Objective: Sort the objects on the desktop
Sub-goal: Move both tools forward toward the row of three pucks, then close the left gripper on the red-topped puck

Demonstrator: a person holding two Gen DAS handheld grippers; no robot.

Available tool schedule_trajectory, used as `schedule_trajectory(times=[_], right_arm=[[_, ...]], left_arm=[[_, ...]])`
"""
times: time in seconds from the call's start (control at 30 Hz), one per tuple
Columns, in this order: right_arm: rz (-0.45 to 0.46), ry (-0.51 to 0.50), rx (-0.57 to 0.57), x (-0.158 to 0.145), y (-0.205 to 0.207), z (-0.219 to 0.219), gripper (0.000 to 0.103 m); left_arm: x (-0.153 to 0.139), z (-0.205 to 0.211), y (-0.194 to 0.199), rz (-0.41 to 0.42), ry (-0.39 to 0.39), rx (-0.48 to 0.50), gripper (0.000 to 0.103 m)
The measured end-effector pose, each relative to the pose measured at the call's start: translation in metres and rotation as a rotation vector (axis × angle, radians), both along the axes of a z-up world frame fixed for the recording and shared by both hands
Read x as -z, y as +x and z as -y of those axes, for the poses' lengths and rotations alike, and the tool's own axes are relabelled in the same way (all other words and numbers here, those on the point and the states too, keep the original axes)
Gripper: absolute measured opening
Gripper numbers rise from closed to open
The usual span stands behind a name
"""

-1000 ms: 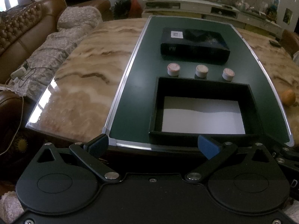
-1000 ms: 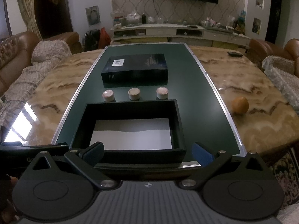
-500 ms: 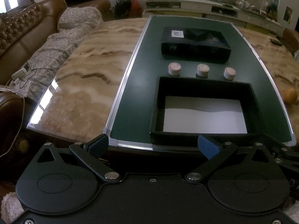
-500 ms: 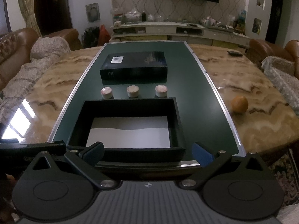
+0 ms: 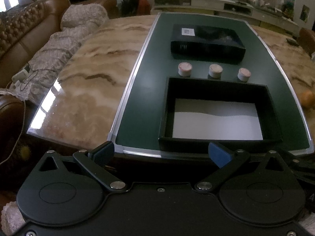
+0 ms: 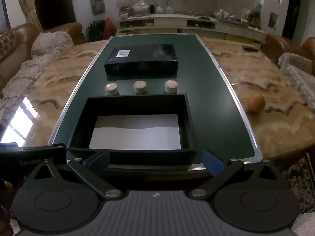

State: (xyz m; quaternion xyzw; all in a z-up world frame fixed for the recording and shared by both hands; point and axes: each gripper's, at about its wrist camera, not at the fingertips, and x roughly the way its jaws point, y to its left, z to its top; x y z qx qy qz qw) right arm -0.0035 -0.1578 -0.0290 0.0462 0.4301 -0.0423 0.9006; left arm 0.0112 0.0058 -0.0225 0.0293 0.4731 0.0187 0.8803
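Observation:
An open black box point(image 5: 218, 145) point(image 6: 132, 155) with a white bottom sits on a dark green mat point(image 5: 143, 102) point(image 6: 212, 106). Behind it stand three small round caps in a row: left point(image 5: 185, 68) point(image 6: 111, 88), middle point(image 5: 215, 70) point(image 6: 140, 86), right point(image 5: 244, 74) point(image 6: 171, 86). A closed dark box point(image 5: 206, 45) point(image 6: 141, 62) lies farther back. My left gripper point(image 5: 160, 153) is open and empty at the table's near edge. My right gripper point(image 6: 155, 161) is open and empty just before the black box.
The mat lies on a marble table point(image 5: 84, 82) point(image 6: 275, 118). An orange point(image 6: 256, 103) point(image 5: 308, 98) rests on the marble to the right. A remote point(image 6: 249, 48) lies at the far right. Sofas stand left point(image 5: 29, 29) and right point(image 6: 291, 45).
Both grippers have moved slightly forward toward the table; the right view has dropped lower. Nothing on the mat has moved.

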Motion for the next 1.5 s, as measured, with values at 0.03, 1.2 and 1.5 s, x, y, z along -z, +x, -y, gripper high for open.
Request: schedule_trajectory(times=[0.03, 1.2, 1.5], right_arm=[[-0.005, 0.001, -0.001, 0.001, 0.001, 0.0, 0.103], [-0.167, 0.007, 0.001, 0.042, 0.143, 0.039, 0.103], [-0.158, -0.002, 0.0, 0.053, 0.165, 0.041, 0.103]], left_arm=[[0.001, 0.0, 0.002, -0.009, -0.005, 0.001, 0.103], [0.042, 0.029, 0.134, -0.145, 0.016, 0.078, 0.103], [0.053, 0.033, 0.153, -0.136, 0.02, 0.077, 0.103]])
